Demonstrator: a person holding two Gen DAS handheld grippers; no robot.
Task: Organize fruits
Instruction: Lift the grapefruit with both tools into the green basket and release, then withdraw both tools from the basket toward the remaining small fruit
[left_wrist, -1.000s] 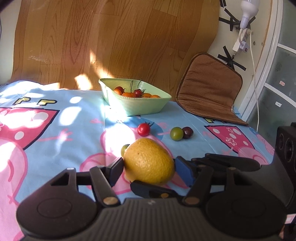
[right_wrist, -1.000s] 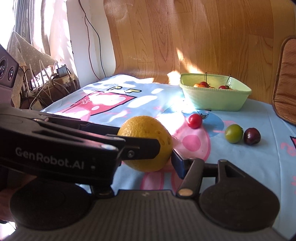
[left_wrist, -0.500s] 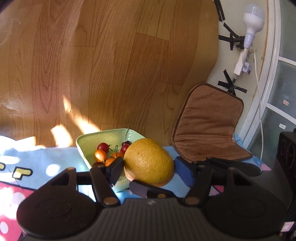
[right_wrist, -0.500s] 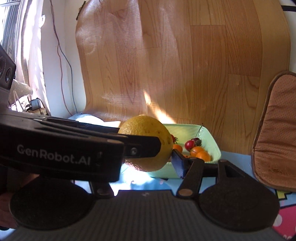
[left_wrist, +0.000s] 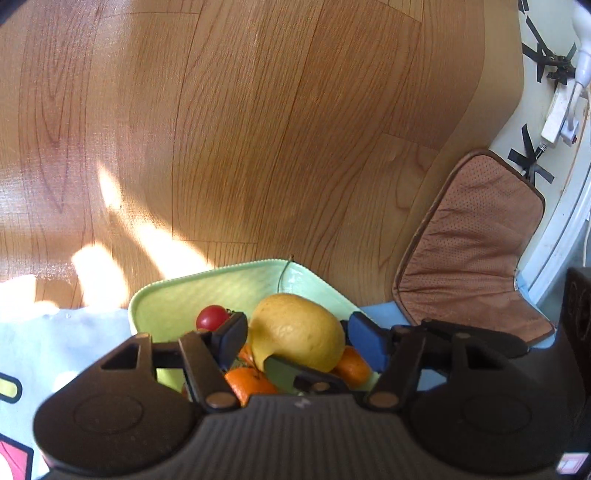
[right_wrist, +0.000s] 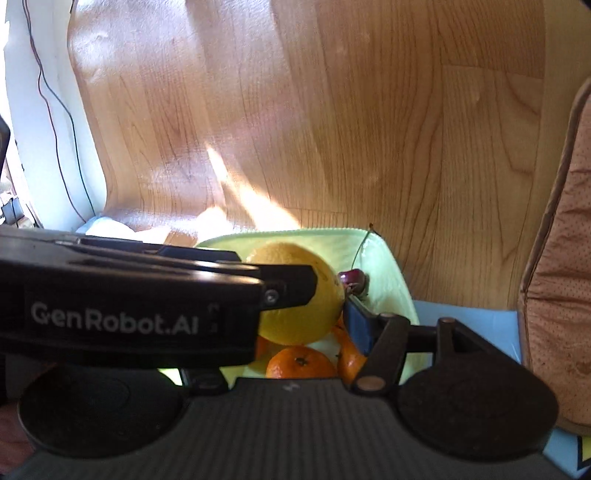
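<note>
Both tongs pinch one large yellow citrus fruit (left_wrist: 299, 332) between them, the left gripper (left_wrist: 295, 338) and the right gripper (right_wrist: 317, 295) each pressing a pad against its sides, probably because it is too wide and round for one pair alone. It hangs just above the green bowl (left_wrist: 207, 291), over the small oranges (right_wrist: 301, 363) and a red tomato (left_wrist: 212, 316) inside, so it looks ready for lowering.
</note>
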